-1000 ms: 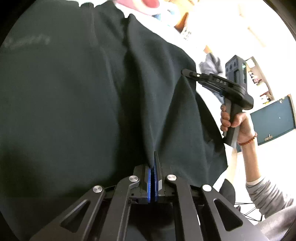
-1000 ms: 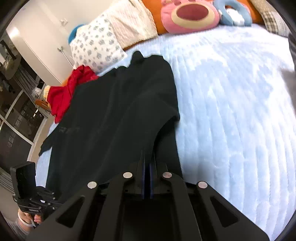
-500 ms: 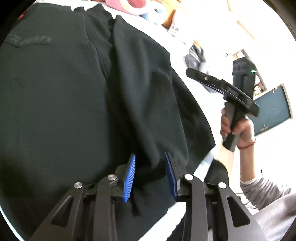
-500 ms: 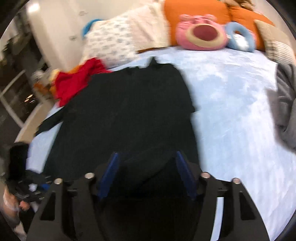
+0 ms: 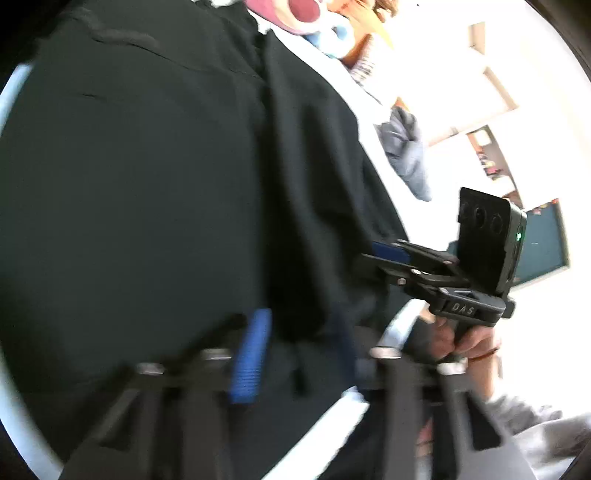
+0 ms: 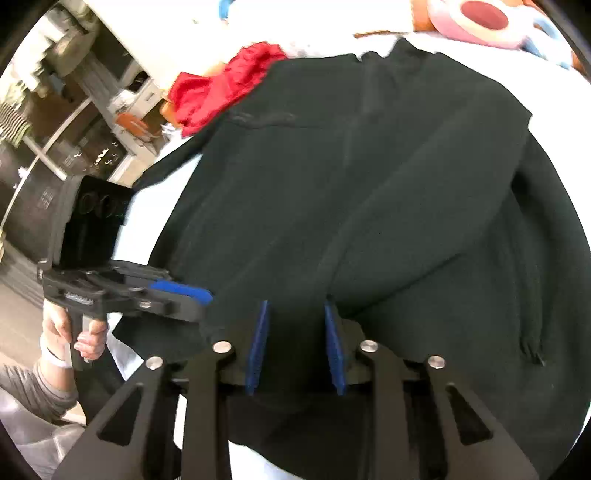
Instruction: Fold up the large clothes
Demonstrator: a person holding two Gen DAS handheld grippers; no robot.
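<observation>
The black garment [image 6: 369, 192] lies spread on the bed [image 6: 155, 206], collar end toward the pillows and hem toward the person. One long panel along its right side is laid over the body, with a diagonal crease running from the shoulder down to the hem, so a first lengthwise fold looks done. The left side looks unfolded: a dark sleeve [image 6: 173, 158] trails out over the sheet toward the red cloth. My reading is that the job is at an early stage, with the left side and sleeve to be brought in and the crosswise folds to follow.

The right tool [image 6: 297, 343] hangs over the hem with its blue pads [image 6: 258, 343] apart; fabric shows between them but they are not pressed on it, so it has hold of nothing. The left tool [image 5: 295, 354] is blurred in its own view, pads likewise spread above the hem edge, gripping nothing as far as I can tell. From the right-hand camera the left tool [image 6: 177, 291] shows just at the garment's lower left corner.

Beyond the garment: a red cloth [image 6: 221, 88] bunched by the left shoulder, a pink plush toy [image 6: 476, 22] at the head of the bed, and a grey garment [image 5: 406, 155] heaped off to the right.

Writing: the right tool's body reads "DAS" [image 5: 463, 308]. A faint tone-on-tone mark [image 6: 262, 118] sits on the chest, too blurred to read.
</observation>
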